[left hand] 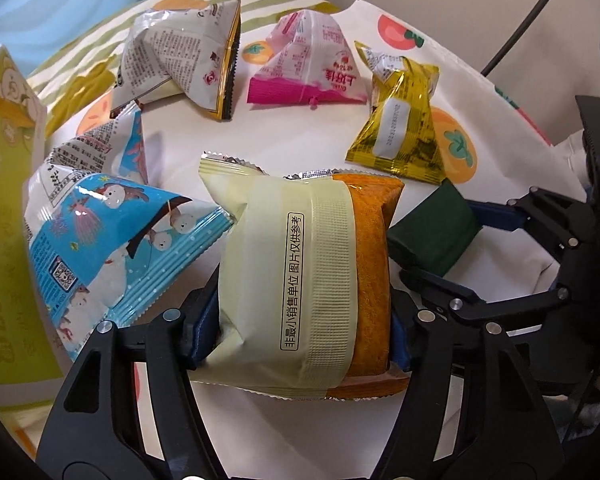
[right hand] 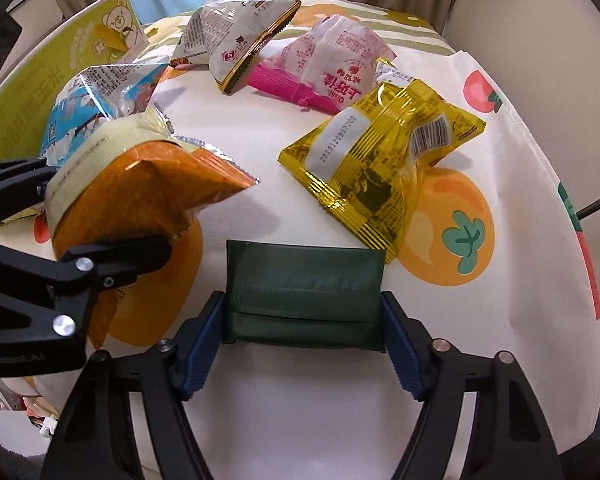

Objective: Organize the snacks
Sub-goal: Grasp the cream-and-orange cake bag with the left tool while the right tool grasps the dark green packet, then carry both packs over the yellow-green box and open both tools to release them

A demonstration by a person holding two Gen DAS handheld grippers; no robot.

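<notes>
Cream-and-orange snack packet [left hand: 300, 280] sits lengthwise inside the left tool [left hand: 300, 328], gripped across its width; dark green packet [right hand: 304, 292] lies crosswise, clamped in the right tool [right hand: 300, 344].

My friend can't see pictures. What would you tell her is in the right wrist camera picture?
The right tongs squeeze a dark green packet on a fruit-print tablecloth. Beside them, the left tongs hold a cream and orange snack pack, with a gold packet, a pink one and others lying behind.
</notes>
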